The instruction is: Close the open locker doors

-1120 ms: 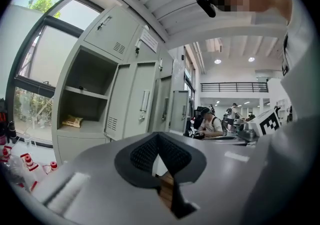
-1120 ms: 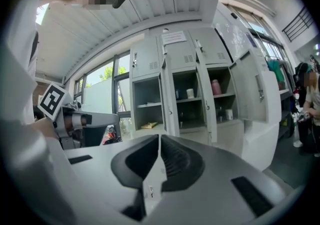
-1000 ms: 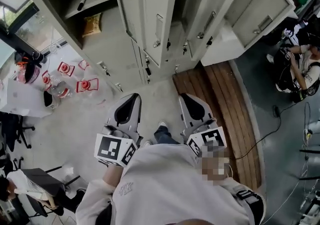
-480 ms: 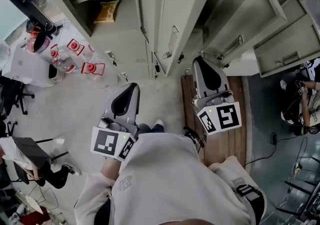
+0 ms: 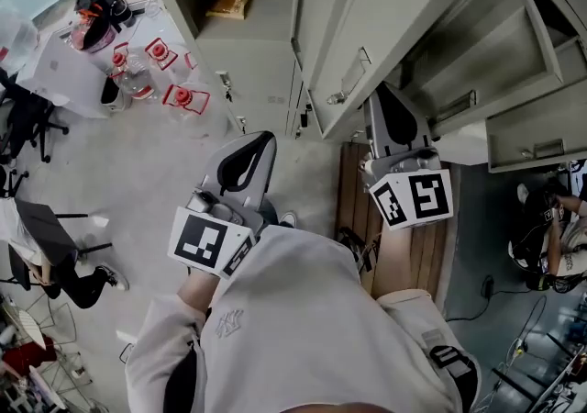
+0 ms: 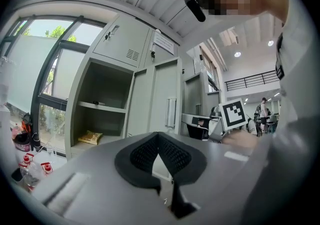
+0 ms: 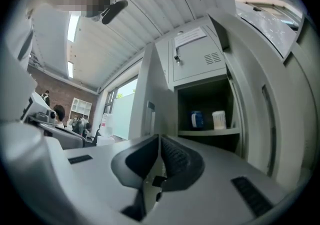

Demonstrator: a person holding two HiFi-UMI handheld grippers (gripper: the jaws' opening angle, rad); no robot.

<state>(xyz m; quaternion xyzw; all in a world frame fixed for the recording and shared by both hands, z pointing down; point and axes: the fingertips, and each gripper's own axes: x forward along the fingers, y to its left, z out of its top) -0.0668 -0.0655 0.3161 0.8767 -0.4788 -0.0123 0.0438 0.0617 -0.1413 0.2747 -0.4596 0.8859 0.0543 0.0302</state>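
Observation:
Grey metal lockers (image 5: pixel 266 62) fill the top of the head view. One tall door (image 5: pixel 376 21) with a handle (image 5: pixel 348 81) stands wide open toward me. More open doors (image 5: pixel 481 44) hang to its right. My right gripper (image 5: pixel 383 101) is shut and empty, its tip just below that tall door's lower edge. Its own view faces an open compartment (image 7: pixel 207 114) holding a blue and a white container. My left gripper (image 5: pixel 260 140) is shut and empty, lower left. It looks at an open compartment (image 6: pixel 97 114) with a yellow bag (image 6: pixel 90 137).
Bottles with red labels (image 5: pixel 151 67) stand on the floor left of the lockers. A wooden platform (image 5: pixel 353 195) lies under the right gripper. People sit at the far left (image 5: pixel 55 264) and far right (image 5: pixel 550 228). A small table (image 5: pixel 55 62) stands at the upper left.
The lockers have drawn nearer. My right gripper rose from beside my body up to the tall open door. The left gripper stayed low and shifted slightly forward.

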